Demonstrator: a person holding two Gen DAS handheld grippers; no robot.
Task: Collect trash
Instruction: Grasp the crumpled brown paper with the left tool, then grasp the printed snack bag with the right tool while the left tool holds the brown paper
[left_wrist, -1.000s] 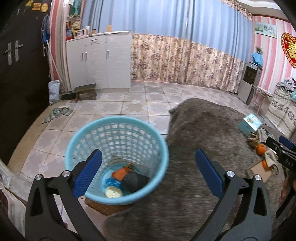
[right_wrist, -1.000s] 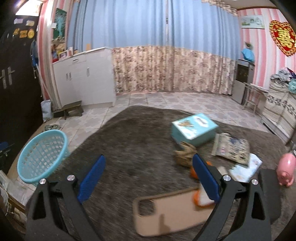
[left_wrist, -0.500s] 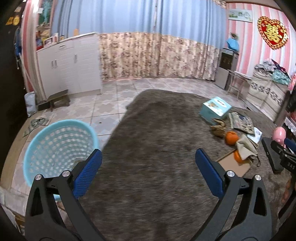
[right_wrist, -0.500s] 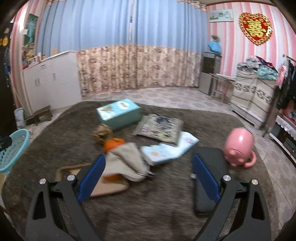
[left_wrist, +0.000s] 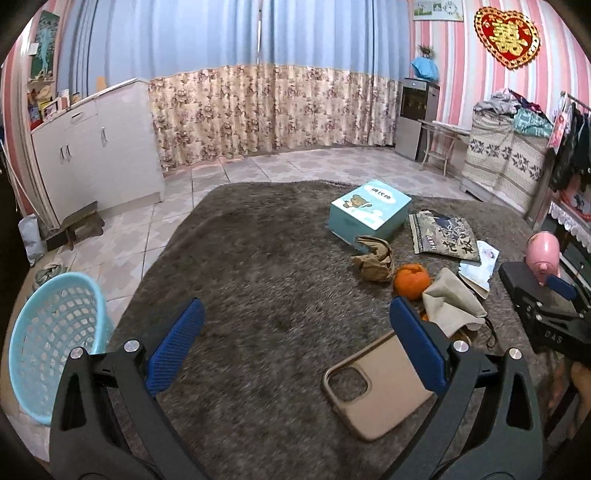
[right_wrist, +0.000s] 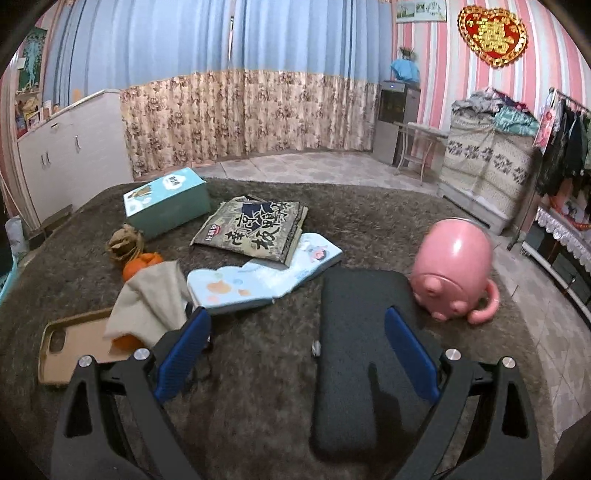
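Trash lies on the grey rug (left_wrist: 258, 266): a crumpled brown paper (left_wrist: 373, 258) (right_wrist: 123, 242), orange peel (left_wrist: 410, 280) (right_wrist: 142, 263) and a beige crumpled cloth or paper (left_wrist: 452, 301) (right_wrist: 151, 301). The light blue basket (left_wrist: 51, 332) stands off the rug at the far left. My left gripper (left_wrist: 295, 347) hangs open and empty over the rug, with a tan phone case (left_wrist: 376, 387) by its right finger. My right gripper (right_wrist: 297, 350) is open and empty over a flat black item (right_wrist: 362, 354).
On the rug also lie a teal box (left_wrist: 369, 212) (right_wrist: 166, 205), a dark printed packet (right_wrist: 255, 230), a pale blue booklet (right_wrist: 258, 278) and a pink pig mug (right_wrist: 452, 267). White cabinets (left_wrist: 96, 147) line the left wall; a covered chest (right_wrist: 487, 162) stands right.
Both views swung right, away from the basket. It slid from the centre of the left view to its left edge. The trash pile and the pink mug came into view.
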